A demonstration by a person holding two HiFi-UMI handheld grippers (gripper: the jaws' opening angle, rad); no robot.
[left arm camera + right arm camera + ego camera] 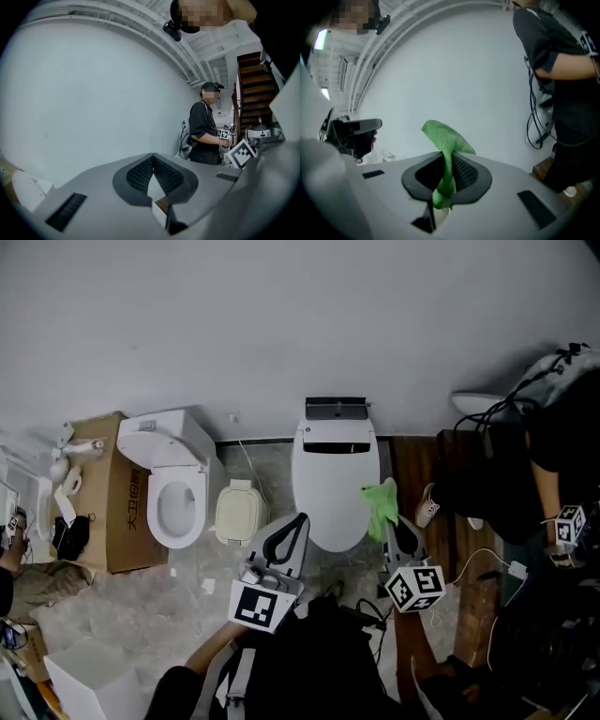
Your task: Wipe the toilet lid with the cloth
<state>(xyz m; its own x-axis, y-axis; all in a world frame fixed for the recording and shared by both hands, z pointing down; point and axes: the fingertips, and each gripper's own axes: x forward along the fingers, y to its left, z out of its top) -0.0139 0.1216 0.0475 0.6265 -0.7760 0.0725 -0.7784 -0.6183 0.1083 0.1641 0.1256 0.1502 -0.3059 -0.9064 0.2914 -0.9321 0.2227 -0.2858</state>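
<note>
Green cloth gripped beside the toilet lid
The right gripper view shows the right gripper with its jaws clamped on the cloth; the left gripper has its jaws closed together, empty. Only the head view places the cloth at the closed lid's right edge.

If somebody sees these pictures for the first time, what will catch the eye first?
The bright green cloth stands out most: the right hand-held gripper is shut on it, by the right edge of the closed white toilet lid in the middle. Next comes an open toilet to its left, beside a cardboard box. The left hand-held gripper is shut and holds nothing.
</note>
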